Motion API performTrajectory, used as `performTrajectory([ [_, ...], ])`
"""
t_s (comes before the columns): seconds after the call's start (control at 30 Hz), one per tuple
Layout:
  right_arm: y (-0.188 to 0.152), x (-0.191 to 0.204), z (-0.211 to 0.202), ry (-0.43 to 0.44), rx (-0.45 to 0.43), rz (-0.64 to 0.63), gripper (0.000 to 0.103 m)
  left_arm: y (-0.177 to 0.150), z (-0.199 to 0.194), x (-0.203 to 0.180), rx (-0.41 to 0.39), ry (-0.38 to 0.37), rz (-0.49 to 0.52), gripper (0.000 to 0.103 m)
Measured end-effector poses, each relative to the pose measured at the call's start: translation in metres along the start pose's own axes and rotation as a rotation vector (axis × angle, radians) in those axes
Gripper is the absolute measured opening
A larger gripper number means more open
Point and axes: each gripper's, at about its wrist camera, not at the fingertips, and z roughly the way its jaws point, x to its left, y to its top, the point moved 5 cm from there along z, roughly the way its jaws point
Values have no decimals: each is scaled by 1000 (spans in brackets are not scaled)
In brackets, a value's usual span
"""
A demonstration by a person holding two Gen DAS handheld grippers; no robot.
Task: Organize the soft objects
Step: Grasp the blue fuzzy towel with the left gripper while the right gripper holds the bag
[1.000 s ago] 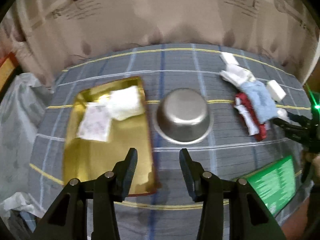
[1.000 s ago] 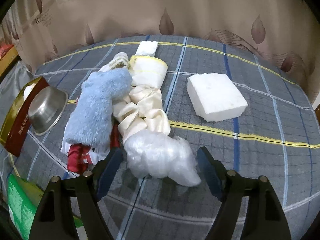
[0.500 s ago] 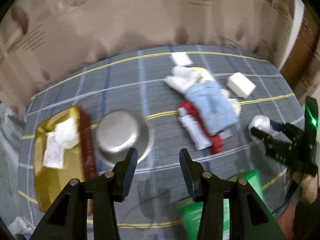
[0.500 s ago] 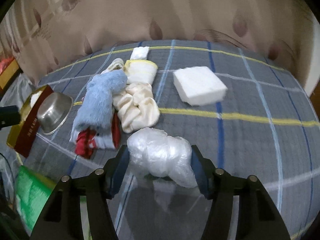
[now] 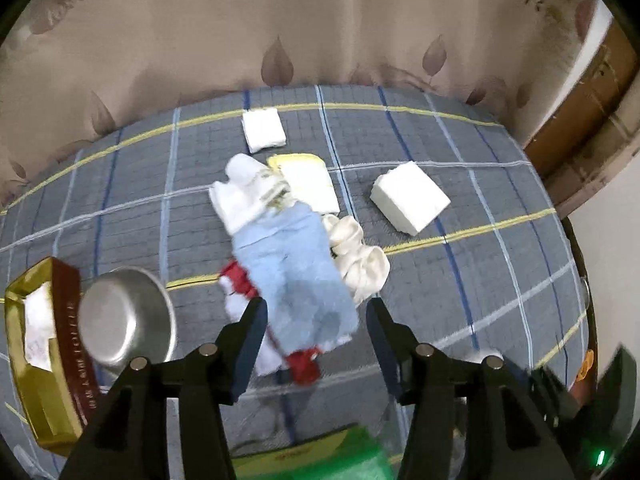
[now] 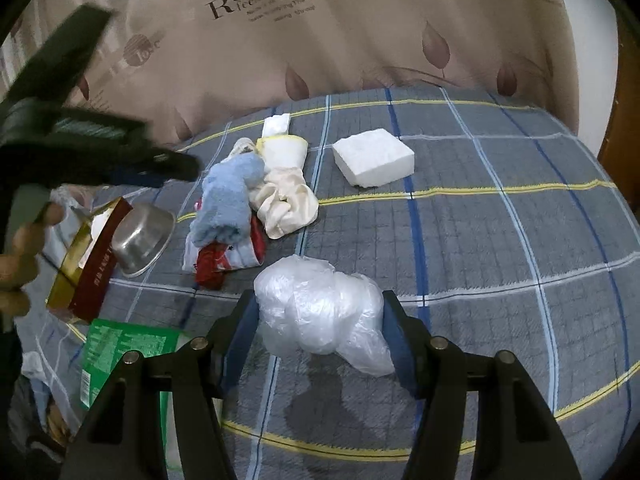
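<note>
My right gripper (image 6: 320, 320) is shut on a crumpled clear plastic bag (image 6: 320, 312) and holds it above the plaid cloth. My left gripper (image 5: 316, 320) is open and empty, hovering over a pile of soft things: a light blue fuzzy cloth (image 5: 296, 264), a red and white cloth (image 5: 240, 284), a cream cloth (image 5: 360, 256) and white cloths (image 5: 240, 192). The same pile shows in the right wrist view, with the blue cloth (image 6: 228, 200) on top. A gold tray (image 5: 28, 344) holding white pads sits at the left.
An upturned steel bowl (image 5: 124, 320) lies beside the gold tray. A white foam block (image 5: 408, 200) and a small white pad (image 5: 264, 130) lie on the cloth. A green packet (image 6: 124, 344) lies at the near edge. A curtain hangs behind.
My left gripper has swung right from the tray and bowl to over the cloth pile. My right gripper closed on the plastic bag and lifted it back from the pile.
</note>
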Motion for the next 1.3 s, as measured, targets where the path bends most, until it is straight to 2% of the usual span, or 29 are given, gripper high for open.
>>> performTrajectory([
  [0.13,-2,-8,0,-6,1,7,58,8,25,-5,54,-8,-44,53],
  [0.43,-3,-20,3,10,10,37,58,3,60,5,117,72,-80,53],
  [0.5,-3,-18,4,16,13,31,58,2,61,7,114,58,-89,53],
  [0.57,-4,-16,5,18,14,23,58,1,56,7,96,34,-95,48],
  [0.6,-3,-15,5,20,15,21,58,2,52,8,80,20,-95,40],
  [0.63,-4,-14,6,23,14,22,58,2,47,9,70,12,-93,23],
  [0.73,-4,-13,6,35,15,29,58,3,39,13,65,-7,-93,17],
  [1.07,-6,-10,8,8,13,7,58,-1,-3,20,-2,-35,-66,15],
  [1.3,-10,-7,15,-4,30,-11,58,-17,-31,27,-27,-43,-38,15],
])
